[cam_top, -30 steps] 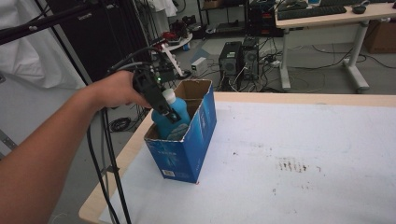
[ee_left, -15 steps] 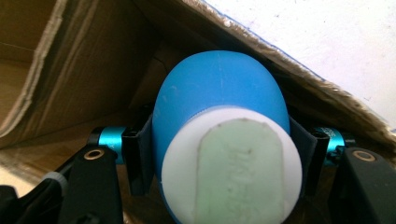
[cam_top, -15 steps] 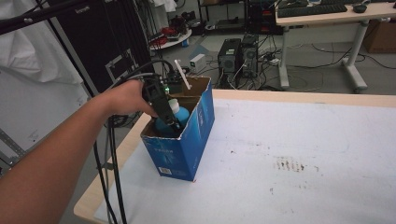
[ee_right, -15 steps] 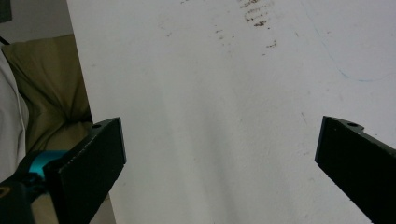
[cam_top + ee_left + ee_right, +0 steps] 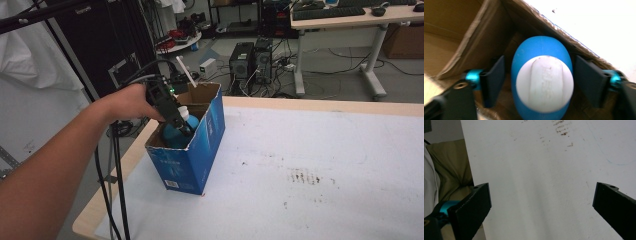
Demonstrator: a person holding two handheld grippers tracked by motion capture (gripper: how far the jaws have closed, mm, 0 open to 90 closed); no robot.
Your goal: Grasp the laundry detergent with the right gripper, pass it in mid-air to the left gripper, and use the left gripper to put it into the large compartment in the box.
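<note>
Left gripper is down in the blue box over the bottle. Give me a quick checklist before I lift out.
1. Left gripper jaws apart: ok, gaps on both sides of the blue bottle.
2. Bottle inside the blue box: ok.
3. White cap on: ok.
4. Bottle resting on the box floor: cannot tell, hidden.
5. Right gripper open, nothing between its jaws, over the white tabletop: ok.

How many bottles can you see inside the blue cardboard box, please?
1: a blue bottle with a white cap stands in the blue box, between the left gripper's open jaws. Others may be hidden below.
</note>
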